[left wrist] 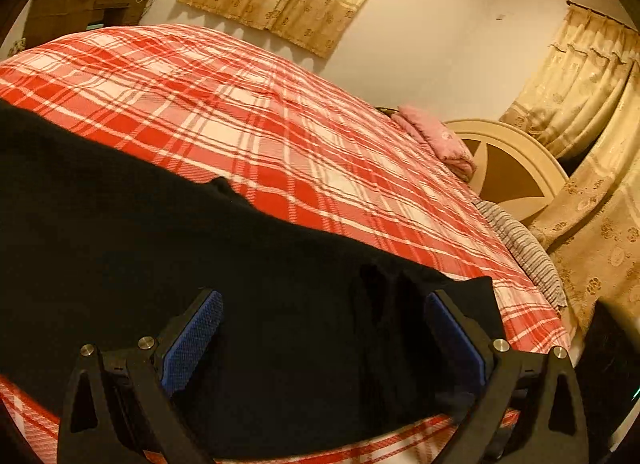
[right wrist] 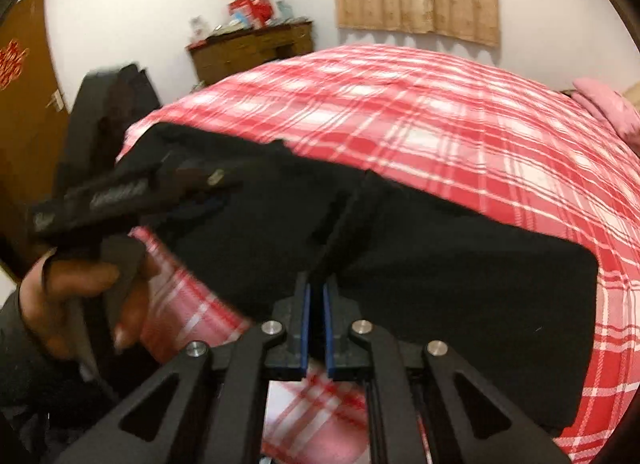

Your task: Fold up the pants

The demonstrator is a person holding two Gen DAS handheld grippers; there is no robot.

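Observation:
The black pants [left wrist: 200, 264] lie folded on the red plaid bed, near its front edge. My left gripper [left wrist: 324, 304] is open just above the cloth, its blue pads wide apart over the pants' right part. In the right wrist view the pants [right wrist: 460, 284] form a wide black block. My right gripper [right wrist: 316, 292] is shut on the pants' near edge, with a raised crease running away from its tips. The left gripper [right wrist: 200, 183] and the hand holding it show blurred at the pants' left end.
The plaid bed cover [left wrist: 280, 123] spreads far behind the pants. A pink pillow [left wrist: 436, 135] and a round headboard [left wrist: 516, 167] are at the right. A wooden dresser [right wrist: 252, 47] stands by the far wall. Curtains [left wrist: 592, 111] hang at the right.

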